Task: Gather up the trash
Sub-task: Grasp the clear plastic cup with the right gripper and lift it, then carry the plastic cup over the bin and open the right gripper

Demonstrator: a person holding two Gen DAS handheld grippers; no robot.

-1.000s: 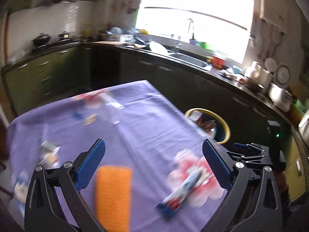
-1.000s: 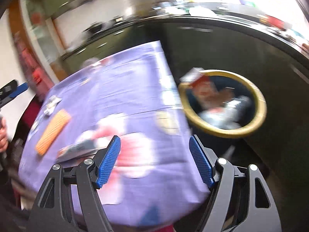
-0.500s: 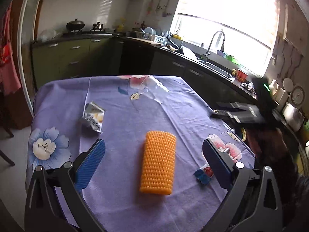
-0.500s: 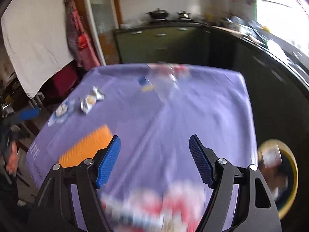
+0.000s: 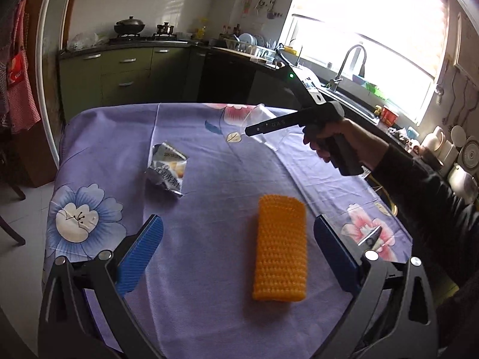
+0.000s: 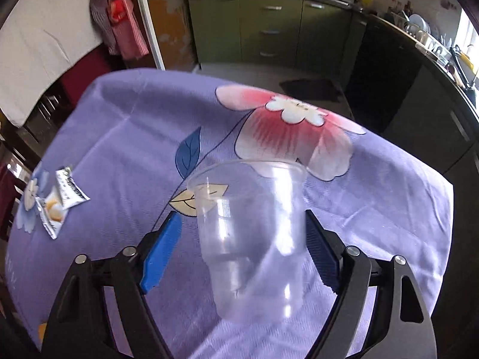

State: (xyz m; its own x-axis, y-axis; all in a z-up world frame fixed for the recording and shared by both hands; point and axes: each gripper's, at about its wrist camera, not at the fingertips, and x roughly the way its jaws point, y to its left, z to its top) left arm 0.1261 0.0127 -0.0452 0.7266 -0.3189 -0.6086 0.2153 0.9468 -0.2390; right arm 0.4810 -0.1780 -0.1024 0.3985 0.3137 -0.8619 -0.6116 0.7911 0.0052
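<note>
A clear plastic cup (image 6: 251, 224) lies on the purple flowered tablecloth (image 6: 125, 137), between the fingers of my open right gripper (image 6: 239, 248); the pads stand apart from its sides. The cup also shows in the left wrist view (image 5: 266, 125), under the right gripper (image 5: 269, 125). A crumpled silver snack wrapper (image 5: 167, 170) lies to the left and also shows in the right wrist view (image 6: 60, 200). My left gripper (image 5: 239, 251) is open and empty, hovering over an orange bumpy sponge (image 5: 281, 248).
A toothpaste tube end (image 5: 369, 236) lies at the table's right edge (image 5: 386, 209). A yellow bin rim (image 5: 389, 206) peeks beside that edge. Kitchen counters (image 5: 338, 92) with a sink stand behind, and green cabinets (image 5: 119, 74) at the far left.
Both grippers swung from the bin side back over the table. The right gripper moved forward until the clear cup lay between its fingers. The left gripper stayed over the sponge.
</note>
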